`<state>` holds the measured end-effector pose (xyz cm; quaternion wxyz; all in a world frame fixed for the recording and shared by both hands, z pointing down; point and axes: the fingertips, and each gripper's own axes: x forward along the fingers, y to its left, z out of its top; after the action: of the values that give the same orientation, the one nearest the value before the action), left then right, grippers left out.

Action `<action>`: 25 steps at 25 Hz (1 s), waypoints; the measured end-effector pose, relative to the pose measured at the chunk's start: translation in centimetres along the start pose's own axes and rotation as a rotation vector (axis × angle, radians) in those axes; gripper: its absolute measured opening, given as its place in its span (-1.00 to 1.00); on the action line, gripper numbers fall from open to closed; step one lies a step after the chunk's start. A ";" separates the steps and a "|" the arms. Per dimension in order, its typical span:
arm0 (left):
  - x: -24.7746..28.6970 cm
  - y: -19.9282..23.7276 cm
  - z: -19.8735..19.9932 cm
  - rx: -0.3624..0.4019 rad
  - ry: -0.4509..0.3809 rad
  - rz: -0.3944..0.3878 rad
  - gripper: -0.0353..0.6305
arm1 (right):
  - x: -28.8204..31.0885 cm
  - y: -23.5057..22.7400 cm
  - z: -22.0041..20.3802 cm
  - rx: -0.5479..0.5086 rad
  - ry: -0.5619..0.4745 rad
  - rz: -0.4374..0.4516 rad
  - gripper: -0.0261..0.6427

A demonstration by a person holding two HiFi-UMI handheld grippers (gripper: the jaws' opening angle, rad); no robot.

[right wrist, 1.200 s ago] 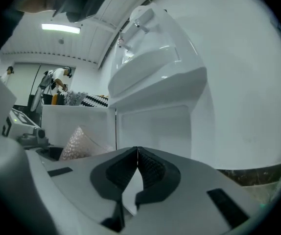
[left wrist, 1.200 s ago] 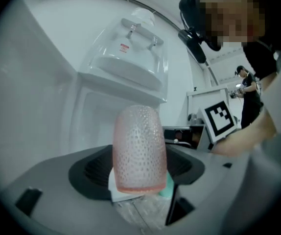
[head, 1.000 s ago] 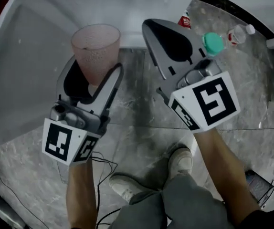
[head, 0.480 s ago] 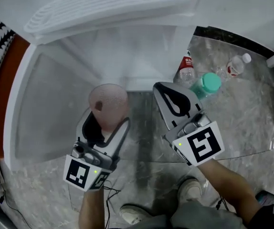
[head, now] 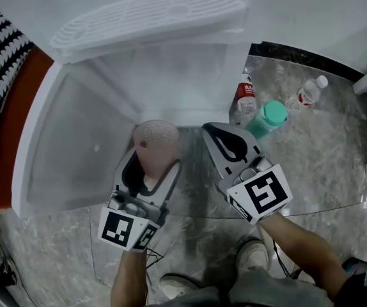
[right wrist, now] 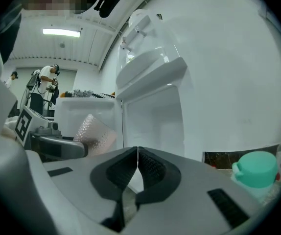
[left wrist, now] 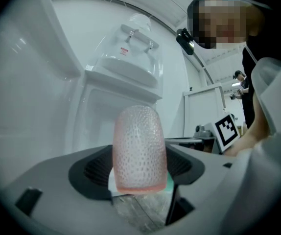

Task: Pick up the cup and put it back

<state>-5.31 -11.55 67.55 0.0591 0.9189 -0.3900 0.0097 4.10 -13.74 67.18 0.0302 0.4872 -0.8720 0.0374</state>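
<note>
Clamping the pink cup (head: 156,147) near its base, the left gripper (head: 151,165) holds it before what looks like an open white fridge (head: 75,146). Alongside, the right gripper (right wrist: 138,163) is closed and empty, a green-capped bottle (head: 266,117) just beyond it.

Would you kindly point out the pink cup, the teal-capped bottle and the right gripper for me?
pink cup (head: 158,149): head view, on its dimpled side wall.
teal-capped bottle (head: 272,114): head view, on its teal cap.
right gripper (right wrist: 138,153): right gripper view, where the shut jaw tips meet.
</note>
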 end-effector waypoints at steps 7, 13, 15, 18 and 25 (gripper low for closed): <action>0.5 -1.3 -0.2 0.025 0.008 -0.037 0.12 | 0.1 0.4 0.0 0.000 0.005 0.020 -0.89; 1.2 -0.4 -1.9 0.019 0.030 -0.019 0.12 | 0.3 0.2 -0.3 -0.007 0.014 0.019 -0.89; 2.1 0.2 -2.8 0.016 0.045 -0.012 0.12 | 0.3 0.2 -0.7 -0.011 0.026 0.023 -0.89; 3.9 0.9 -4.0 0.008 0.066 -0.031 0.12 | 0.2 0.1 -1.2 -0.020 0.041 0.026 -0.89; 8.2 3.2 -4.9 0.048 0.076 -0.025 0.12 | -0.1 -0.9 -2.5 -0.020 0.073 0.021 -0.89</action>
<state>-1.74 -19.03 73.27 0.0522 0.9238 -0.3755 0.0533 4.93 -13.91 69.66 0.0665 0.4760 -0.8757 0.0466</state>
